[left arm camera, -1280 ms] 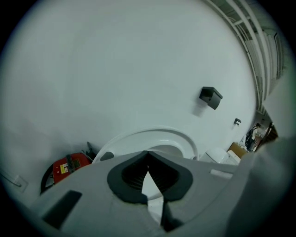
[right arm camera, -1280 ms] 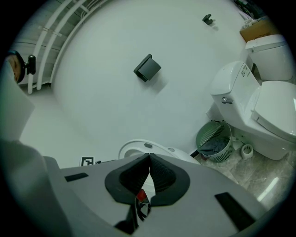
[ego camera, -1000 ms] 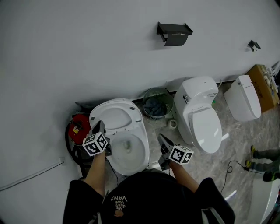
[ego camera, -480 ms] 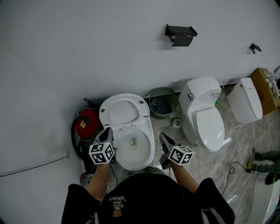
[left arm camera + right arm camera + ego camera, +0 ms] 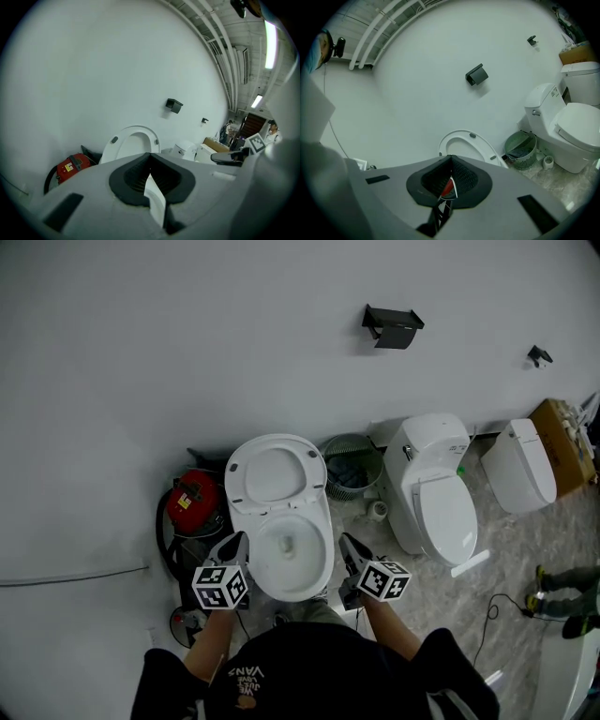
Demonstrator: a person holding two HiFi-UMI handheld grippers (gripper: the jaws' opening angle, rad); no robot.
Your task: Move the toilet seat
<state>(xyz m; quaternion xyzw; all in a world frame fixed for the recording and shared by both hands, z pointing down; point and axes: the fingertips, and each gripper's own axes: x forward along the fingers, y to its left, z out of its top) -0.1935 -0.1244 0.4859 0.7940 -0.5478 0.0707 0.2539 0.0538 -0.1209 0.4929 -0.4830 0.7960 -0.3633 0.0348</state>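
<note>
The white toilet's bowl [image 5: 292, 554] stands open below me, its seat [image 5: 275, 474] raised against the wall. My left gripper [image 5: 236, 546] hovers shut and empty at the bowl's front left, clear of the rim. Shut and empty too, my right gripper [image 5: 348, 546] hangs at the bowl's front right. The left gripper view has the closed jaws of the left gripper [image 5: 150, 155] pointing at the upright seat [image 5: 133, 140]. In the right gripper view the right gripper [image 5: 451, 157] also points at the seat [image 5: 465, 144].
A red canister [image 5: 193, 502] with a black hose sits left of the toilet. A green wire basket [image 5: 349, 465] stands to its right. Further right are a second toilet [image 5: 439, 495] with its lid down, a third toilet [image 5: 523, 465] and a cardboard box [image 5: 565, 432]. A black holder [image 5: 392, 326] hangs on the wall.
Both grippers have drawn back from the toilet toward me, the left one leaving the bowl's left rim. The seat stays raised. My view has shifted, so the toilet sits more central.
</note>
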